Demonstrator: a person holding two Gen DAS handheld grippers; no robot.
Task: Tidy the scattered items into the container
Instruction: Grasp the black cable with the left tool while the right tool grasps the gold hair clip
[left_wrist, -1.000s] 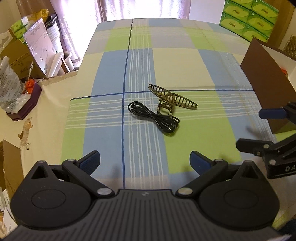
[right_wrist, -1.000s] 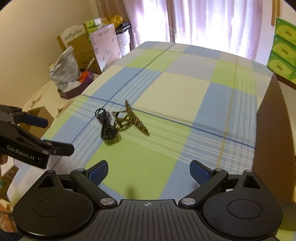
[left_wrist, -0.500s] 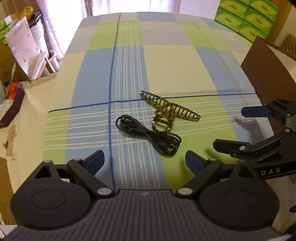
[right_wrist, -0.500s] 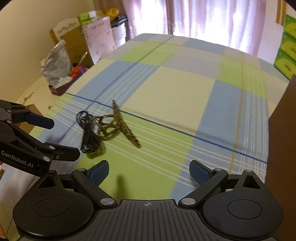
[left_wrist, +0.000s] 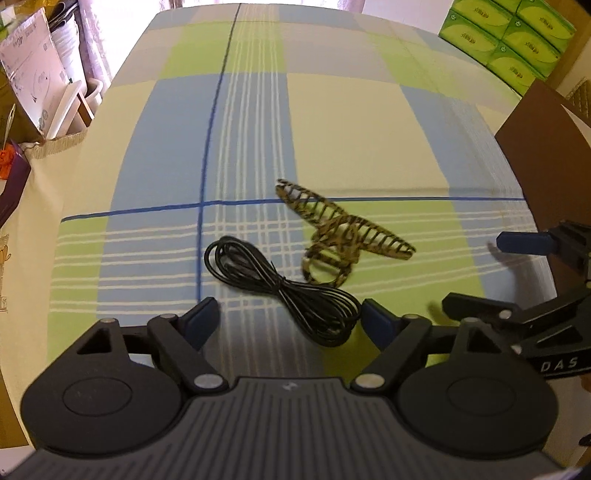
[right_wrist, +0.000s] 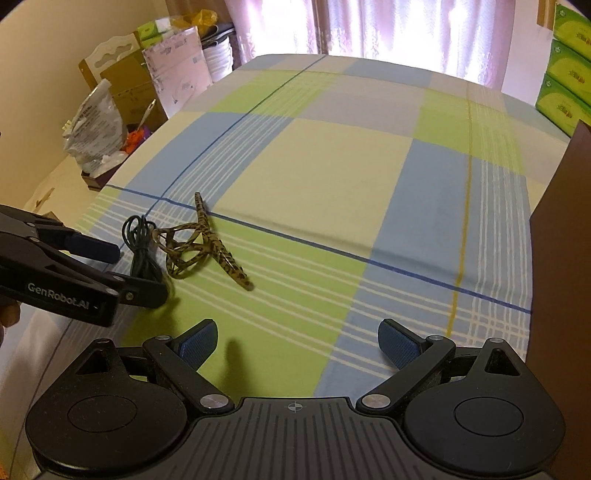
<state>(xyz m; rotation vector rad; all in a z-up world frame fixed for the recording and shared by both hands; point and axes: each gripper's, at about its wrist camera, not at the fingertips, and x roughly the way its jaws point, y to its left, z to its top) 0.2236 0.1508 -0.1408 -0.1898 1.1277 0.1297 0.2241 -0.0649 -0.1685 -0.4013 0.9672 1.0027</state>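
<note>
Only my left view shows the whole black cable (left_wrist: 284, 288), lying just ahead of my wide-spread left gripper (left_wrist: 288, 317). My right gripper (right_wrist: 295, 343), also wide, sits well short of the hair claw (right_wrist: 207, 243).

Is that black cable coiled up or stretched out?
Coiled: the black cable lies in a bundled loop on the cloth, beside the hair claw.

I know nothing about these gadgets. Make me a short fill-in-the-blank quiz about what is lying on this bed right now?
1. The coiled cable on the checked bedspread is ____ in colour.
2. Both the left gripper and the right gripper have their jaws ____.
3. The leopard-patterned hair claw clip lies to the ____ of the cable in the left wrist view.
4. The boxes stacked at the far right are ____.

Missing words: black; open; right; green
</note>
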